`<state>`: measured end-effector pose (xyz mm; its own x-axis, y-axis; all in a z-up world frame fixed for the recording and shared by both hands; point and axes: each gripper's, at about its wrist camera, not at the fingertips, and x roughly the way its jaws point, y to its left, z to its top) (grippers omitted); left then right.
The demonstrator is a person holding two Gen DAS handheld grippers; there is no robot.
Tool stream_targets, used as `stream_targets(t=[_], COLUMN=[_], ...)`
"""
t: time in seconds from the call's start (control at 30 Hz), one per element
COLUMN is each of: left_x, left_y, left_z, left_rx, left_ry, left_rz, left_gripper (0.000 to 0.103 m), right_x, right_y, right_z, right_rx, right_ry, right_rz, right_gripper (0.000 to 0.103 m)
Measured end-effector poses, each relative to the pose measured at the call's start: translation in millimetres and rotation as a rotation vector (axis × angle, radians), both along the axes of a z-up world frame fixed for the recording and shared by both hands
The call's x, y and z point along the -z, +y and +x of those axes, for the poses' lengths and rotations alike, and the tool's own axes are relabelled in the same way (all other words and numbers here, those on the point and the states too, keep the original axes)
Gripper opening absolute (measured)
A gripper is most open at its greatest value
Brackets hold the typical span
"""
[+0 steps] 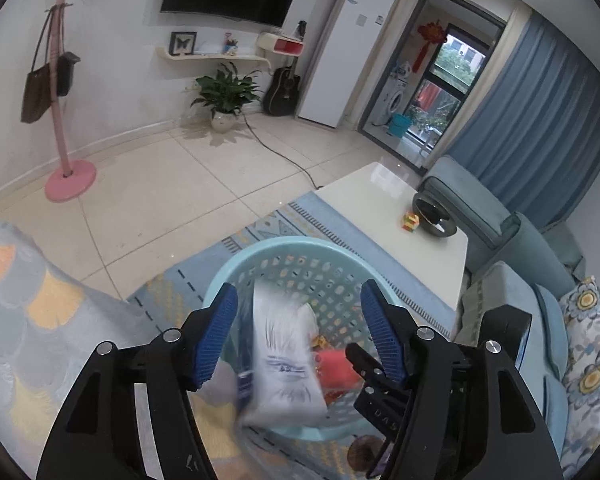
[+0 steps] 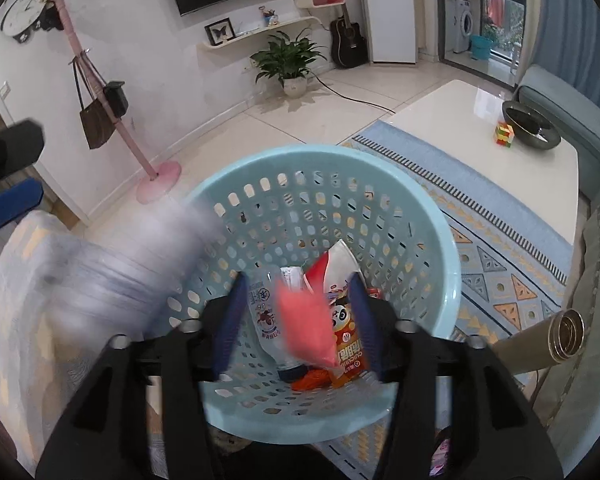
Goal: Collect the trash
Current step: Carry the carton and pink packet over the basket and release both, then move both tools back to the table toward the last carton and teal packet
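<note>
A light blue perforated basket stands on the rug below both grippers. My left gripper is open above its rim; a blurred white wrapper with grey print is between and below its fingers, over the basket, apparently touching neither. It appears as a grey-white blur in the right wrist view. My right gripper is open over the basket; a blurred red packet is in mid-air between its fingers. Inside lie a clear plastic bottle, an orange panda snack bag and a red-white wrapper.
A white coffee table with a dark bowl and a colourful cube stands to the right on a patterned rug. A blue sofa lies further right. A patterned cushion is at left. A brass tube lies at right.
</note>
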<state>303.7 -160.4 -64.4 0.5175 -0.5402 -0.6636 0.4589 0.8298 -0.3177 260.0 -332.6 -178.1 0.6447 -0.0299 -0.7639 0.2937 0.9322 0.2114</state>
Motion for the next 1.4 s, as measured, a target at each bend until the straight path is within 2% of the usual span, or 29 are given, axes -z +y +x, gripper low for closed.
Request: stream_targets(t=[0.17, 0.37, 0.6, 0.7, 0.8, 0.9, 1.03, 1.2, 1.33, 1.4], left_x=[-14.8, -41.8, -83.5, -98.0, -105.4, -103.3, -93.6, -68.5, -49.4, -43.2], left_y=[16.4, 57.7, 130.6, 170.2, 212.3, 259.8, 323.0, 392.3, 424.2, 430.5], left_z=[-17.7, -49.8, -101.6, -120.9, -137.0, -149.2, -156.8, -153.1, -140.3, -133.4], left_rx=[-0.021, -0.085, -0.196, -0.261, -0.344, -0.442, -0.563, -0.672, -0.695, -0.684], left_ry=[-0.032, -0.076, -0.184, -0.229, -0.257, -0.249, -0.197, -0.110, -0.050, -0.033], left_rz=[-0.009, -0.074, -0.125, -0.123, -0.090, -0.073, -0.069, -0.048, -0.065, -0.068], left_gripper=[0.063, 0.063, 0.064, 0.069, 0.069, 0.069, 0.069, 0.069, 0.067, 0.067], right_x=[-16.7, -56.1, -113.6, -132.0, -142.6, -144.7, -139.3, -118.8, -91.5, -78.8], right_y=[-4.8, 14.9, 80.9, 113.7, 152.2, 190.7, 246.4, 327.3, 388.3, 402.3], right_z=[-10.9, -30.1, -54.4, -62.5, -68.5, -70.4, -66.9, -59.3, -54.6, -50.6], right_rx=[0.019, -0.027, -0.157, -0.220, -0.291, -0.366, -0.484, -0.629, -0.718, -0.731], right_ry=[-0.033, -0.103, -0.215, -0.252, -0.268, -0.266, -0.232, -0.138, -0.059, -0.034], right_rz=[0.008, 0.008, -0.043, -0.061, -0.066, -0.053, -0.012, 0.011, -0.016, -0.032], right_gripper=[0.062, 0.062, 0.062, 0.062, 0.065, 0.067, 0.068, 0.073, 0.076, 0.076])
